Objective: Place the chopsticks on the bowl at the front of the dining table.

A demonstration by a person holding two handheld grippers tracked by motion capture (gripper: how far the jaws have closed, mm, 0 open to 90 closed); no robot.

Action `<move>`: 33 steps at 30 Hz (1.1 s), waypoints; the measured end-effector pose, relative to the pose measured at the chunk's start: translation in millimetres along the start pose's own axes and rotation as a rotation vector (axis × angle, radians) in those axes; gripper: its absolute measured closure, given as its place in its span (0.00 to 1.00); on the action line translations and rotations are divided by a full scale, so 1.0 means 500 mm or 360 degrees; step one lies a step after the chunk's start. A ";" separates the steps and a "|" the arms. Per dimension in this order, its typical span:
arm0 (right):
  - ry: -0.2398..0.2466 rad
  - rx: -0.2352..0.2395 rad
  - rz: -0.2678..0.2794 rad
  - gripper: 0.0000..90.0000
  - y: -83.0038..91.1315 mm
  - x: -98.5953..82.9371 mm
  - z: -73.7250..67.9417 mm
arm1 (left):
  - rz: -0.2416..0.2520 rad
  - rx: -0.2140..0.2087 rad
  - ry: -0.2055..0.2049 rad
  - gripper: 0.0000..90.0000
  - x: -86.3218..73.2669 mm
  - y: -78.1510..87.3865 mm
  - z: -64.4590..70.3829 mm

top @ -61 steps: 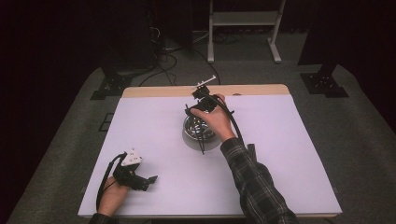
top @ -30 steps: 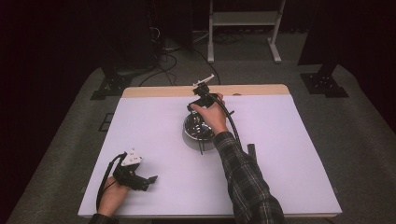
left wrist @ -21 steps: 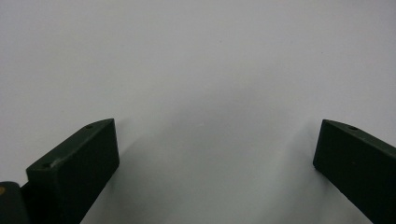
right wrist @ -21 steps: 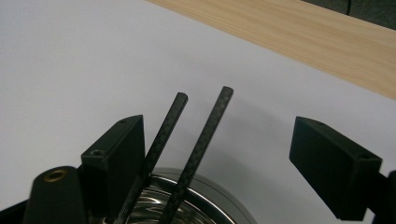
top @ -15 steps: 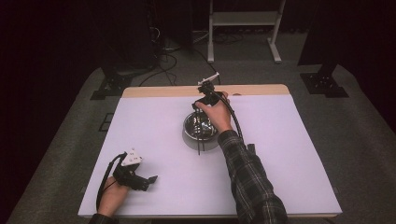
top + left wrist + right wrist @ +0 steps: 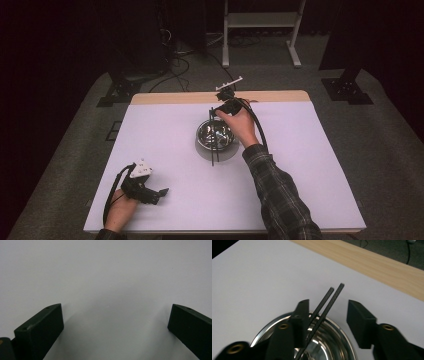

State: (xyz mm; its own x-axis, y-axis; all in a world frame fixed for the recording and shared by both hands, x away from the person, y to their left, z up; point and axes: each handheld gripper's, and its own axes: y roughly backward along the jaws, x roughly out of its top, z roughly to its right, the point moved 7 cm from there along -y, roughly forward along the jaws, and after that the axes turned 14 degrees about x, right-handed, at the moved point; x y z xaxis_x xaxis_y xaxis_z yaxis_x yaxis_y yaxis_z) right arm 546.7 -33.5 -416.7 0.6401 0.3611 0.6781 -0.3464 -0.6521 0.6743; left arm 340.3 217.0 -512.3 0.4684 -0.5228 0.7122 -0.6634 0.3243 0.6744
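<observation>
Right now a pair of black chopsticks (image 6: pixel 213 136) lies slanted across a shiny metal bowl (image 6: pixel 215 135) near the middle of the white counter (image 6: pixel 165 150). Their lower ends stick out over the bowl's near rim and down toward the counter; their upper ends rise past the far rim. From the right gripper view the two sticks (image 6: pixel 322 308) run side by side, almost touching at the tips, coming up out of the bowl (image 6: pixel 337 340) and passing close against the inner face of the left-hand jaw. The other jaw stands well apart from them, so the right gripper (image 6: pixel 327 308) is spread wide and not clamped on anything; I cannot tell whether the sticks actually touch the near jaw.

From the high view the right gripper (image 6: pixel 225 105) hovers over the bowl's far edge, the person's hand (image 6: pixel 242 125) wrapped around it and a plaid sleeve (image 6: pixel 280 200) trailing back toward the near edge of the counter. A strip of bare wood (image 6: pixel 170 97) shows along the counter's far side.

Well away, at the near left corner, the left gripper (image 6: pixel 152 194) sits low on the counter in the person's other hand (image 6: pixel 120 212). Its own view shows both jaws far apart over plain white surface (image 6: pixel 107 277), released and grasping nothing.
</observation>
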 end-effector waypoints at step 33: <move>0.0159 0.0216 -0.0099 1.00 0.016 -0.147 -0.056 | 0.0001 -0.0001 0.0002 0.00 0.000 0.000 0.000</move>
State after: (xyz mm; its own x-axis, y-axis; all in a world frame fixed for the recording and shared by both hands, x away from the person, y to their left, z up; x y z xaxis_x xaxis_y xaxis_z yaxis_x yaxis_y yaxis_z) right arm 477.5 -46.5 -453.2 0.5840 0.4637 0.6663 -0.2078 -0.7081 0.6748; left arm 340.3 216.9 -512.4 0.4686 -0.5216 0.7129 -0.6634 0.3251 0.6739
